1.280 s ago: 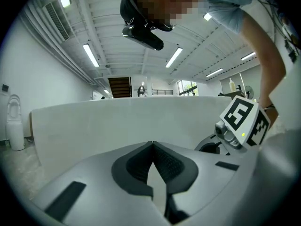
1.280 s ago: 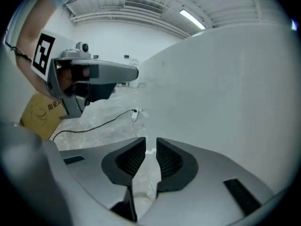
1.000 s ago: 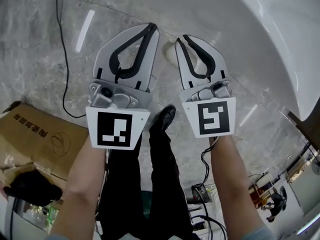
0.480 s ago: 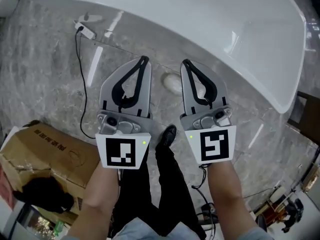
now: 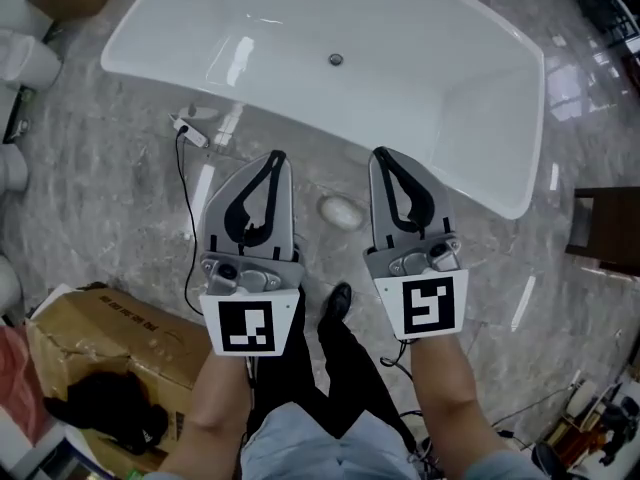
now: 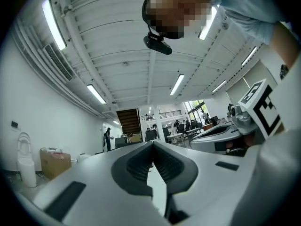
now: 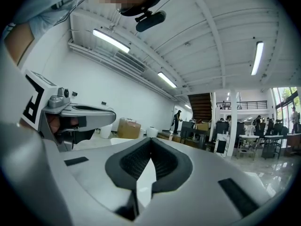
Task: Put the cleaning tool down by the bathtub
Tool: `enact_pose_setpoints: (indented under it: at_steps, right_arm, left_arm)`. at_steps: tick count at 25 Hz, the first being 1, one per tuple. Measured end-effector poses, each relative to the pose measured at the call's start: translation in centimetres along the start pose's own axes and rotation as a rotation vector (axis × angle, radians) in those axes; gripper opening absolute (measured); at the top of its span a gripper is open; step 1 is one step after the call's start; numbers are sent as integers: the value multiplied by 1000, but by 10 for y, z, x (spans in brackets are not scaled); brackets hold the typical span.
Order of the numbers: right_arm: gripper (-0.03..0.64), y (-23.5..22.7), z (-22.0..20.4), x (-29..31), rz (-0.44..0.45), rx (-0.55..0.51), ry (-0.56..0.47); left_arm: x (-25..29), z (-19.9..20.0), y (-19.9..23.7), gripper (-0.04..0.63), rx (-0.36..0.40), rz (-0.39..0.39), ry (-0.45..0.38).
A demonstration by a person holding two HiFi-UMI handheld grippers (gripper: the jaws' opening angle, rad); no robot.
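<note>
Both left tongs (image 5: pixel 275 156) and right tongs (image 5: pixel 380 154) level, closed.

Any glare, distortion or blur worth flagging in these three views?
Head view: sharp, mildly bent at the edges; light streaks glare on the glossy floor, soft sheen on the bathtub. Left gripper view: strong fisheye, dark corners, ceiling lights blown out. Right gripper view: same fisheye and dark corners, ceiling lights blown out.
</note>
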State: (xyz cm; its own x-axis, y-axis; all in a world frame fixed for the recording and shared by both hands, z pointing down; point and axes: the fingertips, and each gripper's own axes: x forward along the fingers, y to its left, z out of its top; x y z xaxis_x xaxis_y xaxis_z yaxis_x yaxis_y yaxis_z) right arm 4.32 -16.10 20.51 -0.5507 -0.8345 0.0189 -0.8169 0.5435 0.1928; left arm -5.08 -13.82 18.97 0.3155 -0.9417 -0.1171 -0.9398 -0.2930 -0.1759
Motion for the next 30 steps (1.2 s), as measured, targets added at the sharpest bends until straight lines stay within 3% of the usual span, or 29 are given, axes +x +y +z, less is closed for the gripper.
enact_pose_setpoints:
  at_steps: [6, 12, 19, 30]
  right_arm:
    - [14, -17, 97, -48, -57, -14, -72]
    - [14, -30, 169, -90, -105, -28, -142]
    - [12, -38, 215, -127, -126, -41, -198]
    - [12, -48, 249, -158, -134, -74, -251]
  left_arm:
    - [-24, 107, -10, 15, 12, 9, -67]
    - [-41, 179, -25, 15, 9, 10, -125]
    - [-56, 232, -46, 15, 32, 5, -165]
    - [-62, 281, -63, 15, 57, 25, -248]
